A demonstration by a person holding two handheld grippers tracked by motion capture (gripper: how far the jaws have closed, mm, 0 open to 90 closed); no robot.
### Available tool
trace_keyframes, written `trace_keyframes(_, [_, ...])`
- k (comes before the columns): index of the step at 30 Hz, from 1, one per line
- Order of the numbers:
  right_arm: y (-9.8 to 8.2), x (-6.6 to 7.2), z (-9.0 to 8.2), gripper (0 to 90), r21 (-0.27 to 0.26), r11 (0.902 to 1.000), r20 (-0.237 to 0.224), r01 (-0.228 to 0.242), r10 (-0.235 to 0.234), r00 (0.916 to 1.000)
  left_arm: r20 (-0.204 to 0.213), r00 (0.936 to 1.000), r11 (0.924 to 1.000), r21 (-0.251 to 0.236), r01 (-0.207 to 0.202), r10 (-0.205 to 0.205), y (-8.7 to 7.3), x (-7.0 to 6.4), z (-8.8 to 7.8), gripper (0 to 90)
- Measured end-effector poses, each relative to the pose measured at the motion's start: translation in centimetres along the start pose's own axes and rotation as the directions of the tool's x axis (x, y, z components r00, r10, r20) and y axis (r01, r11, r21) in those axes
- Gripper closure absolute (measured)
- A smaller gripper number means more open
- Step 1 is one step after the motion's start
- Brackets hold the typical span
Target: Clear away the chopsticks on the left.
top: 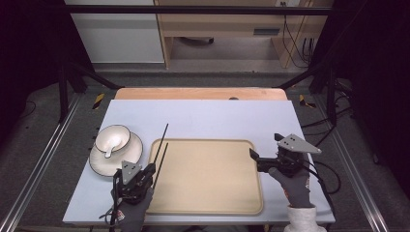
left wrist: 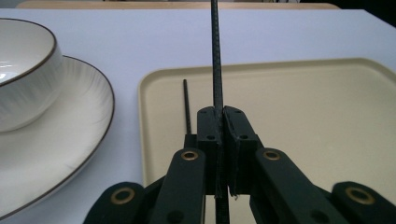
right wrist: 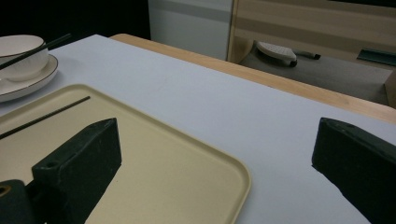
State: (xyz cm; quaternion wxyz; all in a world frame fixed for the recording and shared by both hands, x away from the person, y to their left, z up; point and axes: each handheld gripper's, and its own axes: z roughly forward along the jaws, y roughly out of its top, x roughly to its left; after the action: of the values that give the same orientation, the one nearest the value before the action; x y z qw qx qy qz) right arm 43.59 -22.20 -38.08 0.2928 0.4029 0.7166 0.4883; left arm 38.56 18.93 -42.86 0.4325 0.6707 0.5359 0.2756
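Note:
A beige tray (top: 208,174) lies in the middle of the table. My left gripper (top: 151,170) (left wrist: 222,116) is at its near left corner, shut on a black chopstick (top: 163,137) (left wrist: 215,56) that points away over the tray's far left edge. A second black chopstick (top: 163,157) (left wrist: 187,105) lies on the tray close beside it. At the tray's right edge my right gripper (top: 265,146) (right wrist: 215,135) stands wide open with nothing between its jaws; from there I see the raised chopstick (right wrist: 35,51) and the lying one (right wrist: 46,116).
Left of the tray stands a white plate (top: 99,164) (left wrist: 84,135) carrying a white bowl (top: 112,137) (left wrist: 23,79) with a white spoon (top: 110,147) in it. The white tabletop (top: 217,118) reaches a wooden strip at the back.

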Motion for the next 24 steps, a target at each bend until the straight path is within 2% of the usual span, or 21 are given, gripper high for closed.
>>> trace_keyframes(9, [0.0, 0.1, 0.1, 1.6, 0.007, 1.0000, -0.003, -0.002, 0.002, 1.0000, -0.007, 0.9997, 0.9997, -0.007, 0.023, -0.023, -1.6, -1.5, 0.9, 85.4])
trace_keyframes(14, [-0.1, 0.2, 0.4, 1.6, 0.014, 0.9999, -0.007, 0.003, -0.003, 1.0000, -0.015, 0.9999, 0.9999, 0.013, 0.007, -0.007, -2.5, -2.2, 1.5, 85.4])
trace_keyframes(19, [-0.1, 0.2, 0.5, 1.6, 0.018, 0.9998, -0.008, 0.005, -0.005, 1.0000, -0.018, 0.9998, 0.9996, 0.025, 0.013, -0.012, -3.2, -2.0, 2.0, 85.4])
trace_keyframes(24, [-0.2, 0.3, 0.7, 1.6, 0.024, 0.9997, -0.006, 0.008, -0.008, 0.9999, -0.031, 0.9994, 0.9980, 0.061, 0.018, -0.016, -3.9, -1.7, 2.5, 85.4])
